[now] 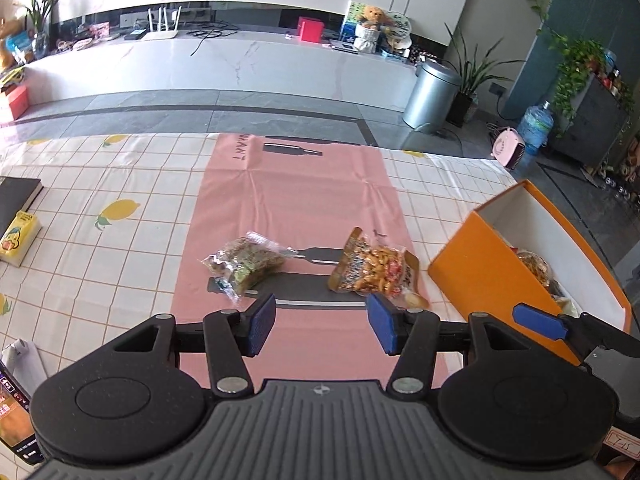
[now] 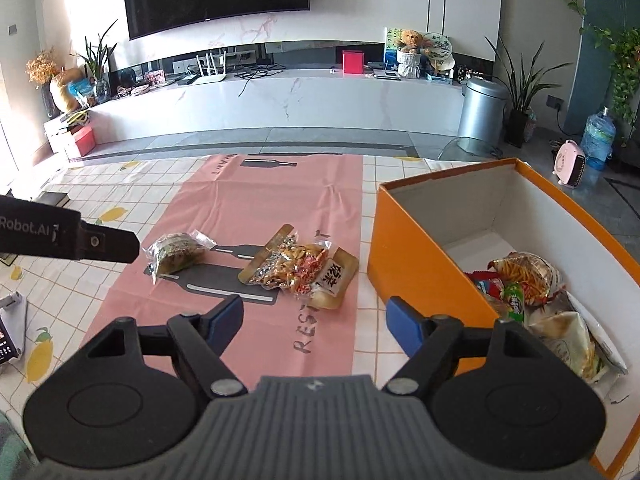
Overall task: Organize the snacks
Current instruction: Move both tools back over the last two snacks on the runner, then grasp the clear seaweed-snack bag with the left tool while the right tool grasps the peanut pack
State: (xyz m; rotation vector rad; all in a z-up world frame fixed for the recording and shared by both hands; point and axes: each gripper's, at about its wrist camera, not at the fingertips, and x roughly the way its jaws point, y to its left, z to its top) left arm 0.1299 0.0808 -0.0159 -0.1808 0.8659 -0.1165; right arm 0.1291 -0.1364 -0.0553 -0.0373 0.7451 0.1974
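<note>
Two snack packets lie on the pink mat (image 1: 296, 184): a clear greenish packet (image 1: 244, 260) and an orange peanut packet (image 1: 372, 270), also in the right wrist view as the greenish packet (image 2: 176, 256) and the peanut packet (image 2: 294, 268). A small tan packet (image 2: 334, 284) lies against the peanut packet. An orange box (image 2: 412, 256) at the right holds several snack bags (image 2: 524, 280). My left gripper (image 1: 322, 322) is open and empty, just short of both packets. My right gripper (image 2: 314, 322) is open and empty, near the box's left wall.
A yellow carton (image 1: 18, 238) and a dark book (image 1: 16, 200) lie at the table's left. A phone (image 1: 12, 412) sits at the near left edge. The left gripper's body (image 2: 68, 238) shows in the right wrist view. The table's far edge (image 1: 160, 136) meets the floor.
</note>
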